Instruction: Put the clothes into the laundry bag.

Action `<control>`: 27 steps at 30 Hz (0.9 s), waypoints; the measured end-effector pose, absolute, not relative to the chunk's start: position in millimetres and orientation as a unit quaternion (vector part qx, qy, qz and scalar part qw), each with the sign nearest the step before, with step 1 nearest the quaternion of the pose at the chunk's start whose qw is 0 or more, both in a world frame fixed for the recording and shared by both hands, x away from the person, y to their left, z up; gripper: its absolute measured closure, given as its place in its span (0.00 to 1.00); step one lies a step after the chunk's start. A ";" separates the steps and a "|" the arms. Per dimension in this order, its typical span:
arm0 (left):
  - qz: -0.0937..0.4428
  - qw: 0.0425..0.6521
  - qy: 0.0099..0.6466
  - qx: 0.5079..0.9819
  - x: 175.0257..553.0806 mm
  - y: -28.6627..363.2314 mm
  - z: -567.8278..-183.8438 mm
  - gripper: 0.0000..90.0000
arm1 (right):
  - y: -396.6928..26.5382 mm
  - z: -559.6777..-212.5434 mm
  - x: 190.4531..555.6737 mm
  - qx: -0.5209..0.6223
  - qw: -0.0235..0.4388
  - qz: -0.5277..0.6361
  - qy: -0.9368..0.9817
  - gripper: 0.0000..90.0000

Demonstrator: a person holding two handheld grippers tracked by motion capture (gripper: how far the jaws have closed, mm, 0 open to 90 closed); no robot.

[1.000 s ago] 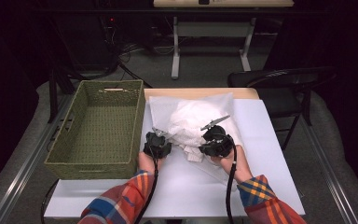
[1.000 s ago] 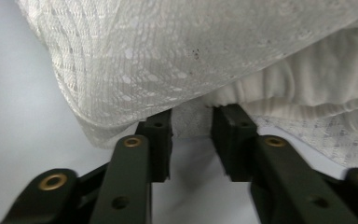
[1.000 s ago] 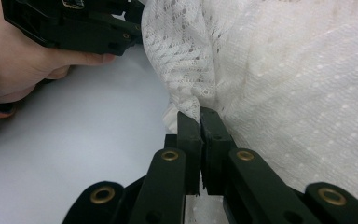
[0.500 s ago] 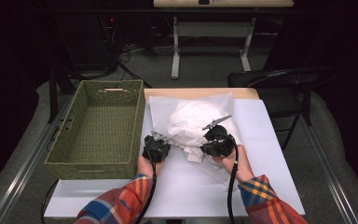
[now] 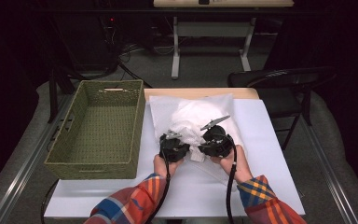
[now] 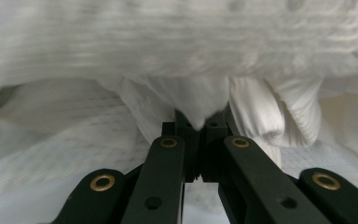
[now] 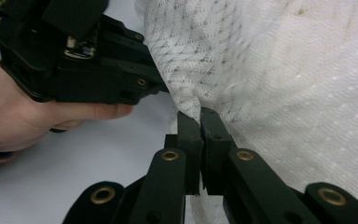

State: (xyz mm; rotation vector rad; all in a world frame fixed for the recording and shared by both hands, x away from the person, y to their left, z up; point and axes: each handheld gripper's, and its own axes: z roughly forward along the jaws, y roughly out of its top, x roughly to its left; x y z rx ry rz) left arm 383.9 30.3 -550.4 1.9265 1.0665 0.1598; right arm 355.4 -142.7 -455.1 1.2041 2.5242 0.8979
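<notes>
The crumpled white knitted garment (image 5: 193, 122) lies in a heap on the white table top (image 5: 270, 154), right of the empty green woven basket (image 5: 100, 130) and at the table's far middle; its near edge is gathered between the 2 tools. The left gripper (image 6: 196, 125) has just been closing and now pinches a fold of the white fabric, jaws nearly together; the right gripper (image 7: 200, 122) is likewise clamped narrow on the garment's lacy edge; both sit side by side at the heap's near edge, held by hands in plaid sleeves (image 5: 135, 205).
</notes>
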 end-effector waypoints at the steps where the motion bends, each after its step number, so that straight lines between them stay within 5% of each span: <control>1: 0.061 0.443 0.432 0.783 386.0 28.5 -553.2 0.99 | -143.0 -455.4 355.9 0.409 0.102 0.306 0.853 0.98; 5: 0.055 0.416 0.430 0.799 390.9 31.7 -561.4 0.94 | -144.8 -457.9 357.9 0.413 0.096 0.300 0.854 0.98; 10: 0.067 0.390 0.417 0.818 381.2 44.5 -556.7 0.67 | -145.6 -457.9 357.9 0.412 0.094 0.299 0.856 0.98; 15: 0.061 0.374 0.423 0.824 364.7 51.9 -551.9 0.53 | -144.5 -457.3 357.4 0.411 0.096 0.297 0.857 0.98; 27: 0.073 0.364 0.419 0.829 364.2 35.9 -555.6 0.67 | -144.4 -457.9 356.8 0.410 0.097 0.297 0.857 0.98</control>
